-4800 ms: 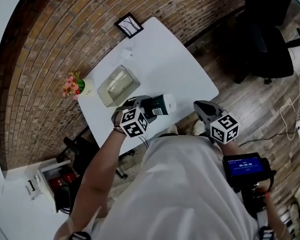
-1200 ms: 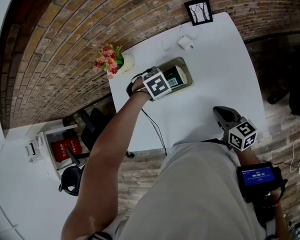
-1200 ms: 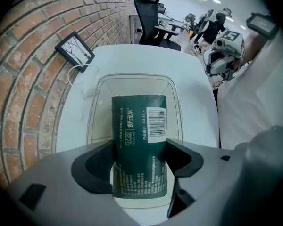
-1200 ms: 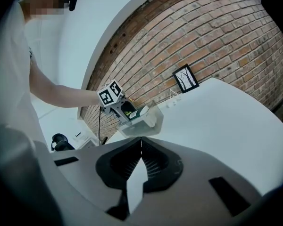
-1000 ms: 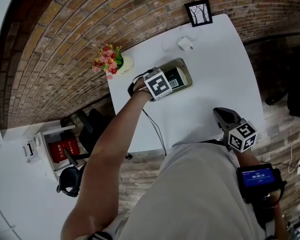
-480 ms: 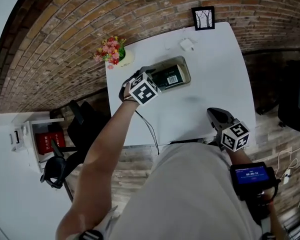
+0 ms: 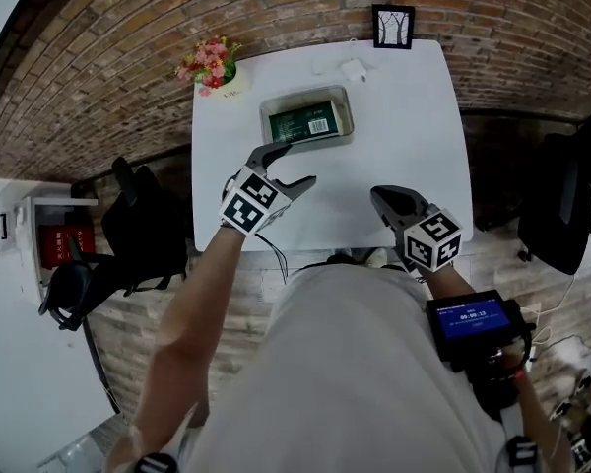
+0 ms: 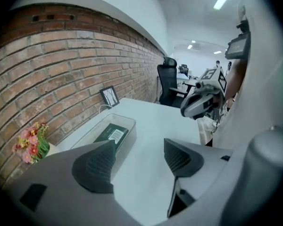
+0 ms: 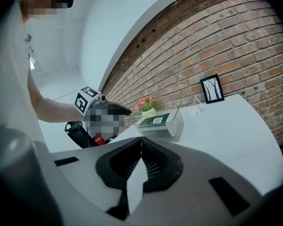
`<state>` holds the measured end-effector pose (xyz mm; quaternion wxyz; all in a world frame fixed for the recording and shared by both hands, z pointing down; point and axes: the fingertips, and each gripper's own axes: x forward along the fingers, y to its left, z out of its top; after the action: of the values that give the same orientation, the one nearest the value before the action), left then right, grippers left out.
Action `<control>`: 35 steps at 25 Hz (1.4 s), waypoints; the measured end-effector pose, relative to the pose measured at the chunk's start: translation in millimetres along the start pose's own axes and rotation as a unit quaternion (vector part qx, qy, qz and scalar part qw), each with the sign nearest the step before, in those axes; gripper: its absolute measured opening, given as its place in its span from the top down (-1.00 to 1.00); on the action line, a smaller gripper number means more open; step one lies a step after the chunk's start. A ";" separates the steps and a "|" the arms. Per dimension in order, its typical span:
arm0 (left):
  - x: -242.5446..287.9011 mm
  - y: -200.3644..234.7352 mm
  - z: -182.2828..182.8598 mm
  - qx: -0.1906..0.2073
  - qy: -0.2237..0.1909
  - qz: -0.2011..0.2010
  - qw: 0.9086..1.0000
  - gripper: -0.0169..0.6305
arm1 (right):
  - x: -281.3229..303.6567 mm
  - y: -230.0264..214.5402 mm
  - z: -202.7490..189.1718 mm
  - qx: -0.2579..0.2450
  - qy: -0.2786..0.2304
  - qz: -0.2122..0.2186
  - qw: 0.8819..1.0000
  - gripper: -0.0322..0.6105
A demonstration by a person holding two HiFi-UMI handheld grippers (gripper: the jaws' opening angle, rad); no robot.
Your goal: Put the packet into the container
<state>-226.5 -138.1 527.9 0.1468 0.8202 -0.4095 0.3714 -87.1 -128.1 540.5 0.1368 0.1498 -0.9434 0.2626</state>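
Note:
The dark green packet (image 7: 307,123) lies flat inside the clear container (image 7: 347,138) at the back of the white table (image 7: 404,106). In the left gripper view the packet (image 8: 111,133) shows through the container's wall (image 8: 127,126). My left gripper (image 7: 290,166) hovers just in front of the container, jaws wide open and empty. My right gripper (image 7: 386,203) is at the table's front right, shut with nothing in it. The right gripper view shows the container (image 9: 172,125) with the packet (image 9: 155,120) far ahead.
A flower pot (image 7: 209,65) stands at the table's back left corner. A small framed picture (image 7: 392,26) leans on the brick wall, with a white plug (image 7: 355,69) beside it. A black office chair (image 7: 561,200) stands to the right of the table.
My left gripper has drawn back from the container toward the front of the table, leaving the packet inside. The right gripper has stayed by the front edge.

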 end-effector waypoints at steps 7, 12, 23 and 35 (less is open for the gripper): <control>-25.5 -46.9 19.1 -0.034 -0.112 0.043 0.992 -0.05 | -0.5 16.1 11.2 -0.033 -0.001 0.033 0.999 0.87; -44.4 -73.0 21.7 -0.042 -0.168 0.080 0.982 0.21 | 0.9 32.6 15.9 -0.059 -0.007 0.059 0.996 0.87; -57.7 -116.4 -8.1 -0.126 -0.201 0.085 0.968 0.91 | -10.6 53.6 4.5 -0.095 0.002 0.084 0.992 0.87; -61.4 -99.1 -11.2 -0.139 -0.220 0.108 0.959 0.91 | -0.7 58.1 11.2 -0.116 0.002 0.085 0.990 0.87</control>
<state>-178.4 -35.9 497.0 0.1245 0.8040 -0.5656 0.1350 -109.1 -86.5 504.6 0.1321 0.0517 -0.9765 0.1623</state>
